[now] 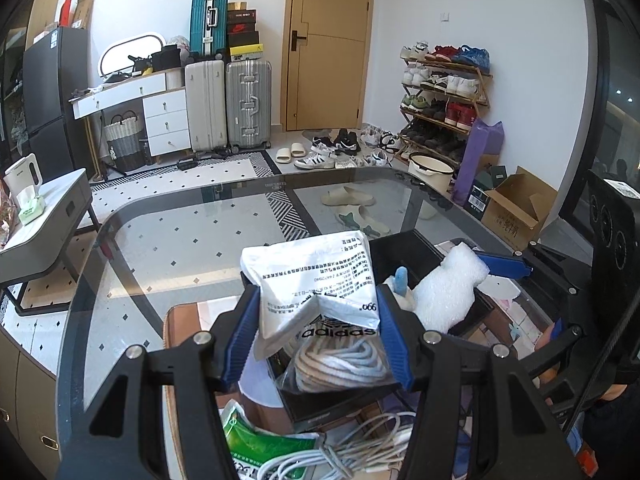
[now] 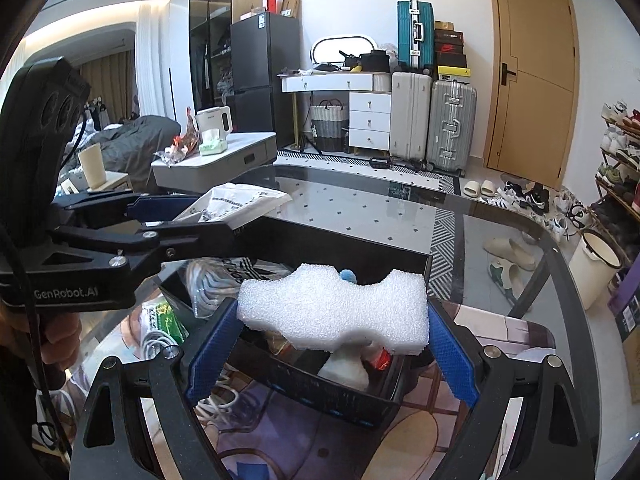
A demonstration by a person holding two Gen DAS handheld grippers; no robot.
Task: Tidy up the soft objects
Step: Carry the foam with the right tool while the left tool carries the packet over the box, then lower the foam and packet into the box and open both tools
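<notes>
The left gripper [image 1: 316, 320] is clamping a white printed mailer bag [image 1: 316, 280] between its blue pads [image 1: 242, 336], the crumpled bag sticking up and forward from the fingertips, above the near left end of a black bin [image 2: 340, 396] on the glass table [image 1: 180, 232]. Directly beneath that gripper, a clear packet of coiled cord [image 1: 340, 364] is lying in the bin, with an adidas-marked wrapper [image 1: 338, 333] just ahead of it. To the right, the right gripper [image 2: 332, 336] is gripping a white foam block [image 2: 332, 308] by its two ends, the block spanning the whole gap between the fingers and hanging over the bin's middle. Under the foam, a white plush toy [image 2: 346, 370] is resting inside the bin. Loose white cables [image 1: 340, 452] are lying under the left gripper's body.
</notes>
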